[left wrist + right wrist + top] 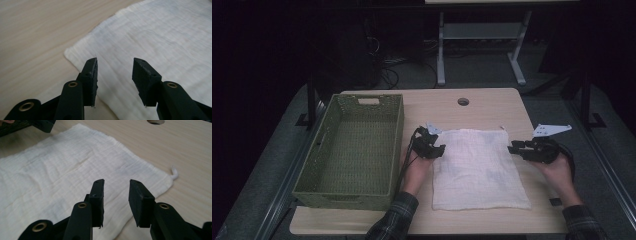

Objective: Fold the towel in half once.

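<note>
A white rectangular crinkled cloth bag (478, 167) lies flat on the pale wooden worktop (492, 105), right of centre, with a short drawstring end (174, 173) sticking out at its far right corner. To its left stands an empty green woven basket with cut-out handles (354, 150). The left claw (432, 146) hovers at the bag's far left corner, its jaws spread with nothing between them. The right claw (518, 148) sits at the bag's far right edge, jaws likewise spread and gripping nothing, cloth visible beneath the gap.
</note>
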Available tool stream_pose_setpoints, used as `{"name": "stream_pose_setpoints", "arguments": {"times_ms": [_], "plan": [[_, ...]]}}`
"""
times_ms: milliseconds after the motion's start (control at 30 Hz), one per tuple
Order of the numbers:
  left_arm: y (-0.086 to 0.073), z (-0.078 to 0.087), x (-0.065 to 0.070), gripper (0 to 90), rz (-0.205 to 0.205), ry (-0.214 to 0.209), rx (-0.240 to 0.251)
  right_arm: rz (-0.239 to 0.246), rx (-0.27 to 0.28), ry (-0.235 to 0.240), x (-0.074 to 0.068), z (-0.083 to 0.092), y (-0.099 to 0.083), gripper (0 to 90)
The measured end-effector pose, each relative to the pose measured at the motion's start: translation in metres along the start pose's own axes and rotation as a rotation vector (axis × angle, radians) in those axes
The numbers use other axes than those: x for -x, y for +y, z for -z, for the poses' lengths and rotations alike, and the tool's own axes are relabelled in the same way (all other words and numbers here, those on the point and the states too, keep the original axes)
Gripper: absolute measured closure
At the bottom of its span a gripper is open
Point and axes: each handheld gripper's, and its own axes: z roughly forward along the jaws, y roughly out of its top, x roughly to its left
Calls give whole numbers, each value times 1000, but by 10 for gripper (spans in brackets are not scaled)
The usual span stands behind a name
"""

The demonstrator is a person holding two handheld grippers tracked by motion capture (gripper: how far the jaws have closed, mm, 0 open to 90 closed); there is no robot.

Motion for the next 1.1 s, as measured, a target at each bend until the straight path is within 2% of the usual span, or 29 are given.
{"name": "stream_pose_setpoints", "arguments": {"times_ms": [133, 167, 200, 267, 433, 467, 600, 633, 667, 700, 733, 767, 833, 900, 1000, 1100], "plan": [[6, -7, -9, 551, 8, 24, 0, -14, 3, -13, 10, -8, 4, 647], [7, -11, -12, 551, 6, 36, -7, -25, -1, -25, 20, -16, 3, 648], [8, -13, -14, 551, 2, 44, -12, -25, -1, -25, 20, -16, 3, 648], [10, -22, -24, 563, 33, 50, -17, -45, -21, -38, 30, -24, 3, 649], [15, -34, -34, 571, 54, 83, -18, -66, -24, -49, 45, -36, 15, 652], [15, -36, -35, 571, 58, 89, -20, -58, -29, -58, 49, -38, 17, 652], [16, -39, -40, 572, 74, 93, -21, -60, -55, -79, 58, -47, 24, 649], [17, -41, -42, 574, 82, 99, -17, -75, -76, -102, 65, -54, 25, 649], [17, -41, -42, 574, 82, 99, -17, -75, -76, -102, 65, -54, 25, 649], [17, -42, -43, 574, 84, 102, -20, -104, -83, -111, 70, -58, 23, 648], [17, -42, -44, 574, 85, 105, -22, -104, -83, -111, 70, -58, 23, 648], [17, -44, -46, 574, 87, 107, -21, -123, -92, -103, 76, -64, 20, 646], [16, -45, -47, 574, 94, 107, -18, -131, -101, -105, 76, -66, 19, 644], [15, -47, -48, 566, 91, 105, -20, -112, -110, -117, 78, -73, 18, 643], [15, -47, -49, 561, 92, 108, -21, -113, -131, -128, 77, -78, 18, 650], [13, -51, -50, 561, 91, 97, -28, -120, -125, -127, 77, -80, 16, 765]]}}
